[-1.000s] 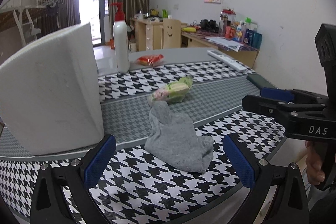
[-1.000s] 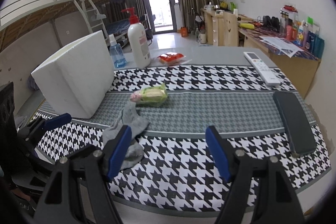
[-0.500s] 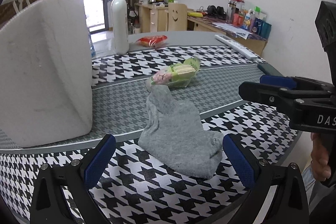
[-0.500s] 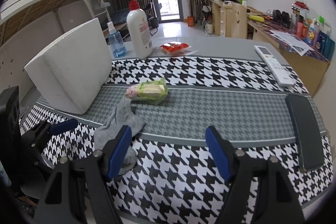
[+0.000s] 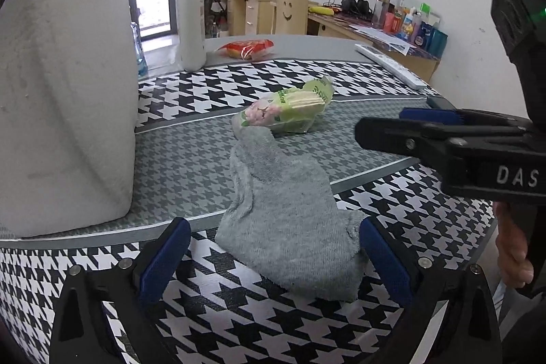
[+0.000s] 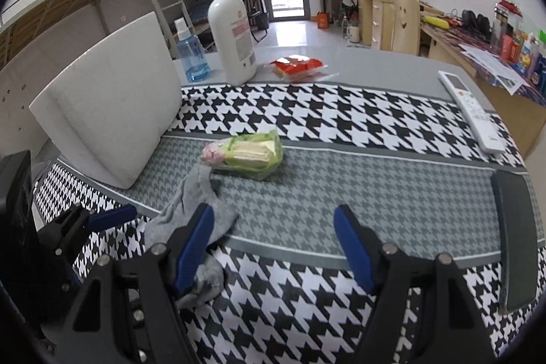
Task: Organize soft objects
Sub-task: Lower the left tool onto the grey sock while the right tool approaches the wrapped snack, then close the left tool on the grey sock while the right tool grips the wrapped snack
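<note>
- The left gripper [image 5: 273, 256] has its jaws spread wide, low over the near edge of the surface [image 5: 191, 159], and they pinch nothing.
- A grey sock [image 5: 290, 220] lies crumpled between those jaws: its wide end fills the gap and reaches the blue pad [image 5: 380, 258] on the right side of the view, though I cannot tell if it touches it; the pad on the other side stands just clear.
- The sock's narrow end runs away from the jaws toward the middle of the surface and stops at a green snack packet [image 5: 286, 110], touching or just short of it.
- The right gripper [image 6: 274, 244] also has its jaws spread apart and holds nothing; it hangs over the near edge, further along toward the right edge.
- In the right wrist view the same grey sock [image 6: 191, 210] lies outside those jaws, partly hidden behind the blue pad [image 6: 194, 248] nearest it, with the left gripper [image 6: 102, 220] just beyond.
- The green snack packet [image 6: 245, 154] lies on the grey band in the middle of the surface.
- A white foam block [image 6: 109, 121] stands tilted near the left edge.
- Toward the far edge stand a white pump bottle [image 6: 232, 33] and a blue spray bottle [image 6: 189, 57], with a red packet [image 6: 297, 67] beside them.
- A white remote control [image 6: 472, 111] and a black phone [image 6: 517, 237] lie along the right edge.
</note>
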Tool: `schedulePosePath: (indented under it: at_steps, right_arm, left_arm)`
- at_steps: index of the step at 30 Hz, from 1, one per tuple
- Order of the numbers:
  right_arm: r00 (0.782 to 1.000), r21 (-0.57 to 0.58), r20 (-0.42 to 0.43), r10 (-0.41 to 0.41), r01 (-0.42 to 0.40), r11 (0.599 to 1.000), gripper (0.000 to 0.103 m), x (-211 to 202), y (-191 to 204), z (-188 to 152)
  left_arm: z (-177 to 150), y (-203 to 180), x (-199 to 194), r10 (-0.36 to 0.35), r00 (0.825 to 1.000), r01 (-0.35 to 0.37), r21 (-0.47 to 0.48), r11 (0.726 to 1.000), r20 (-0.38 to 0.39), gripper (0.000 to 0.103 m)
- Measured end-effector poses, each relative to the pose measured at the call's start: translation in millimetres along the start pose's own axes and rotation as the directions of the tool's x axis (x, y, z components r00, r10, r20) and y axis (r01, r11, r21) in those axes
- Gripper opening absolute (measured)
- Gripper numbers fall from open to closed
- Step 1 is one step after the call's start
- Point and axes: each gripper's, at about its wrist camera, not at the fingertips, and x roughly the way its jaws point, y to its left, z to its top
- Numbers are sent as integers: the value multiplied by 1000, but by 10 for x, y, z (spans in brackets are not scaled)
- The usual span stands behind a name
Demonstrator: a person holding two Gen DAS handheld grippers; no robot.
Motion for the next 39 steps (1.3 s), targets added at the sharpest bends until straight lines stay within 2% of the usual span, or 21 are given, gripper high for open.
schedulePosePath:
  at_steps: [8, 11, 14, 16, 18, 21, 25, 32, 36, 39]
  right_arm:
    - [999, -11, -26, 25, -25, 1000, 76, 144, 23, 154]
    - [999, -8, -37, 32, -33, 999, 76, 202, 26, 188]
    - [998, -12, -54, 27, -28, 1000, 76, 261, 42, 222]
    - [998, -14, -64, 28, -29, 999, 76, 298, 59, 250]
    - [997, -23, -68, 35, -37, 999, 76, 326, 85, 285]
    - [997, -33, -75, 36, -39, 999, 76, 370, 107, 334]
    - [995, -59, -88, 48, -54, 997, 76, 438, 124, 385]
    - [993, -128, -111, 45, -59, 990, 76, 546, 128, 437]
    - [992, -181, -128, 11, -34, 983, 76, 580, 144, 453]
    - [992, -276, -120, -36, 2, 961, 76, 582, 266, 446]
  left_arm:
    - [19, -26, 49, -33, 999, 33, -6, 999, -21, 85]
    - [19, -30, 41, -36, 999, 37, 0, 999, -19, 75]
    - [28, -8, 28, -40, 999, 40, -4, 999, -16, 59]
    - [42, 28, 27, -47, 999, 47, -16, 999, -17, 40]
    - [51, 75, 34, -41, 999, 41, -30, 999, -20, 33]
    - [59, 124, 20, -60, 998, 59, -38, 998, -28, 16]
    - [57, 171, -38, -56, 998, 56, -37, 998, -19, 11]
    - [25, 266, -113, -61, 998, 60, -45, 997, -24, 11]
    - [20, 288, -124, -66, 997, 65, -47, 997, -27, 11]
    - [15, 293, -131, -68, 997, 67, -52, 996, -27, 11]
